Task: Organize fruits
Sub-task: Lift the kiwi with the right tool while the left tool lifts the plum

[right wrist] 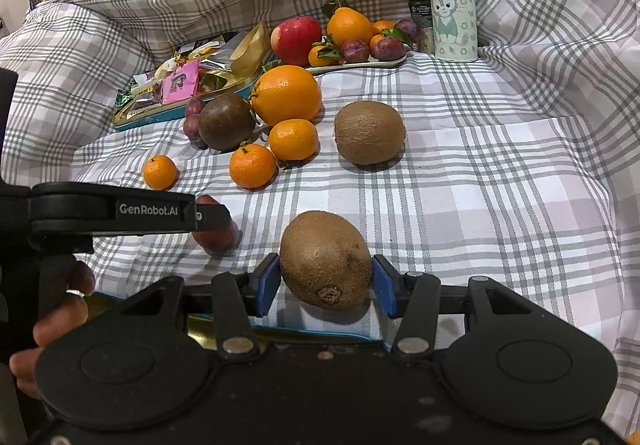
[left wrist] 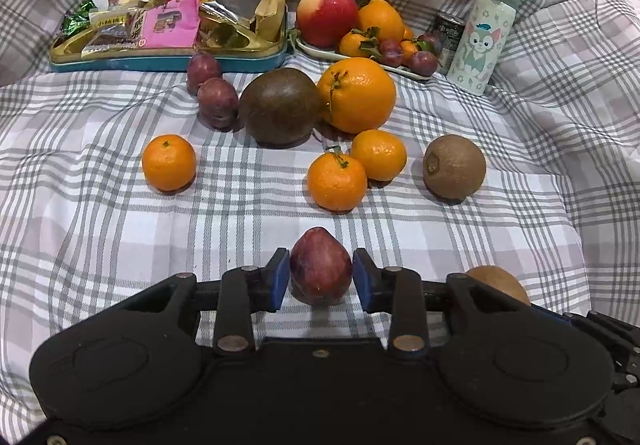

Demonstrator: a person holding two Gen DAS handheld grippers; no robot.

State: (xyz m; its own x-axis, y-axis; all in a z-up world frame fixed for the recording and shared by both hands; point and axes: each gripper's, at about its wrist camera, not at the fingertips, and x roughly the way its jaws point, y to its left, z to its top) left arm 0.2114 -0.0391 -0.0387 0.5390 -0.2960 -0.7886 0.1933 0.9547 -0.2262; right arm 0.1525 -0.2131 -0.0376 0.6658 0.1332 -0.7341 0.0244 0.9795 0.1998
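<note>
My left gripper (left wrist: 321, 279) is shut on a dark red plum (left wrist: 320, 265) just above the checked cloth. My right gripper (right wrist: 325, 281) is shut on a brown kiwi (right wrist: 326, 259); that kiwi also shows in the left wrist view (left wrist: 500, 283). Loose on the cloth lie a big orange (left wrist: 358, 95), a dark brown round fruit (left wrist: 280, 107), two plums (left wrist: 216, 101), three mandarins (left wrist: 338, 181) and a second kiwi (left wrist: 454, 166). A white fruit plate (left wrist: 320, 49) at the back holds a red apple (left wrist: 326, 17), oranges and plums.
A teal snack tin (left wrist: 160, 63) full of packets stands at the back left. A cat-print bottle (left wrist: 482, 37) and a dark can (left wrist: 448, 35) stand right of the plate. A teal-edged tin rim (right wrist: 320, 331) lies under my right gripper. Bunched cloth rises around the edges.
</note>
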